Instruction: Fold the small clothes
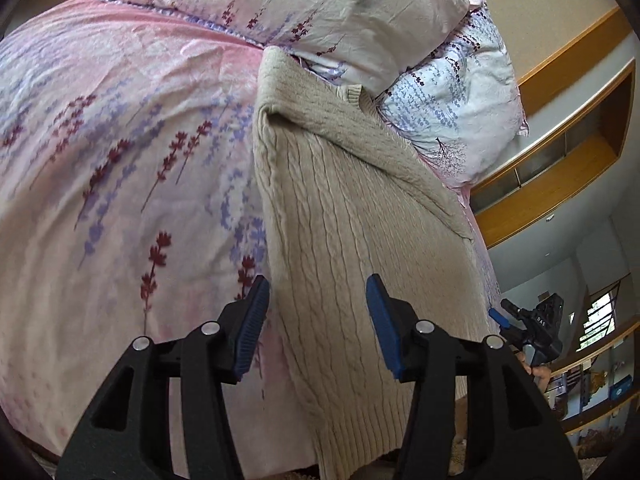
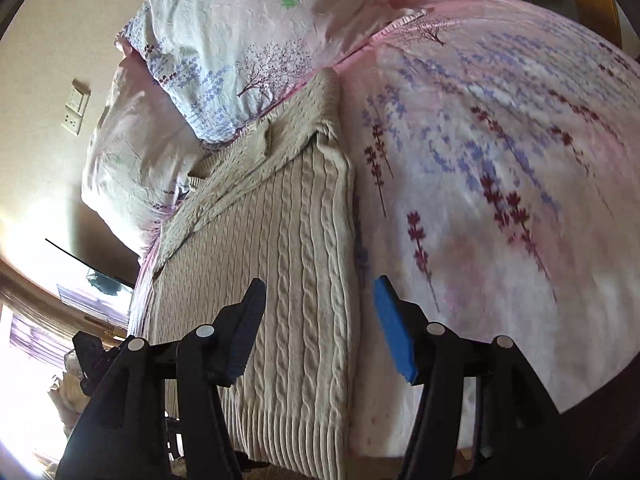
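A beige cable-knit sweater (image 1: 352, 216) lies on the bed, folded lengthwise into a long strip, its ribbed hem hanging over the near edge of the bed. It also shows in the right wrist view (image 2: 280, 248). My left gripper (image 1: 318, 300) is open and empty, its jaws standing wide just above the strip's left edge near the hem. My right gripper (image 2: 320, 304) is open and empty, hovering over the strip's right edge near the hem. The right gripper also shows small at the far right of the left wrist view (image 1: 520, 324).
The bed has a pink floral cover (image 1: 120, 168). Two floral pillows (image 1: 312, 4) (image 1: 460, 108) lie just beyond the sweater's collar. A wooden headboard shelf (image 1: 560, 168) stands to the right. A wall switch plate (image 2: 76, 108) is on the left wall.
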Tool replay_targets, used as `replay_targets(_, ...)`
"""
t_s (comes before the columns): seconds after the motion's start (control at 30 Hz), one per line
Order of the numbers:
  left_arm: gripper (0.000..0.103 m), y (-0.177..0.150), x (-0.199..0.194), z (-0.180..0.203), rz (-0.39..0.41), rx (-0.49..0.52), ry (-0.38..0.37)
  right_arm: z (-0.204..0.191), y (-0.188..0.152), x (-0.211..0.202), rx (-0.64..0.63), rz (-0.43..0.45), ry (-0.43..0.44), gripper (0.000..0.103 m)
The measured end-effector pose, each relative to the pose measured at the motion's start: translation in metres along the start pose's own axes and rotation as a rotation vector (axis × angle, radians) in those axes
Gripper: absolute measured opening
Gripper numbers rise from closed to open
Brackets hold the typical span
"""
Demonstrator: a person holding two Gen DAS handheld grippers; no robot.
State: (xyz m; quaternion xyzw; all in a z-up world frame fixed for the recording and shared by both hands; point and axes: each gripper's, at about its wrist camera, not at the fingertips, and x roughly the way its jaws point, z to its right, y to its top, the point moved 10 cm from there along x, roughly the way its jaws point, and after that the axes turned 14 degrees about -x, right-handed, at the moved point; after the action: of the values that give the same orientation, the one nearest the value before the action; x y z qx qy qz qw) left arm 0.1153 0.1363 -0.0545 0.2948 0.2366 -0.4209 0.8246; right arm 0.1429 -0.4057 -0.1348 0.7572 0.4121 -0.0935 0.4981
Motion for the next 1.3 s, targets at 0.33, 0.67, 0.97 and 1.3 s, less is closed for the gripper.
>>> replay_targets(0.33, 0.045, -0.042, -0.012, 0.002, -0.029, -0.024, -0.071, -0.014, -0.047, -0.011, 0.027, -0.033, 0.12, 0.043)
replay_targets(0.67, 0.036, -0.077, -0.018, 0.008, -0.089, -0.055, -0.145, -0.04, -0.073, -0.017, -0.027, -0.054, 0.206, 0.035)
replay_targets(0.97, 0.009, -0.089, -0.011, 0.007, -0.131, -0.058, -0.125, -0.051, -0.079, -0.017, -0.069, -0.047, 0.215, 0.011)
replay_targets(1.3, 0.006, -0.049, -0.038, 0.035, 0.025, 0.078, -0.114, -0.07, -0.019, -0.06, -0.2, 0.234, 0.108, 0.007)
